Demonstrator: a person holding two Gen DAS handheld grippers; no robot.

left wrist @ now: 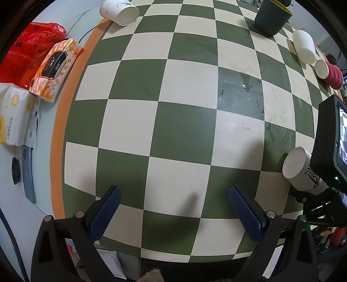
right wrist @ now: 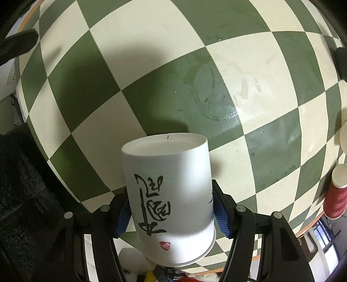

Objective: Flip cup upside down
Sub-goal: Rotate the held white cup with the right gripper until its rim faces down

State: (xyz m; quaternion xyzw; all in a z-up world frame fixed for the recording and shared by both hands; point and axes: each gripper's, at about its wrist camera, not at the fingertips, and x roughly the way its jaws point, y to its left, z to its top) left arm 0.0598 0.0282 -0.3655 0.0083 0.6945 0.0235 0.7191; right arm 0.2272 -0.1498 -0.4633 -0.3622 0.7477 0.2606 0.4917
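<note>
My right gripper (right wrist: 171, 208) is shut on a white paper cup (right wrist: 171, 195) with black calligraphy and a red seal. The blue pads press its sides. The cup's base points away from me and its rim is near the camera, above the checkered table (right wrist: 151, 86). In the left wrist view the same cup (left wrist: 301, 171) shows at the right edge, held by the black right gripper body (left wrist: 329, 151). My left gripper (left wrist: 174, 201) is open and empty above the table's near edge.
A white cup (left wrist: 120, 10) lies on its side at the far left. A dark green container (left wrist: 272, 18), a white cup (left wrist: 303, 46) and a red ribbed cup (left wrist: 329, 72) stand at the far right. Tissue packs (left wrist: 56, 69) and a red bag (left wrist: 23, 50) lie left. Water drops (left wrist: 249, 86) wet the cloth.
</note>
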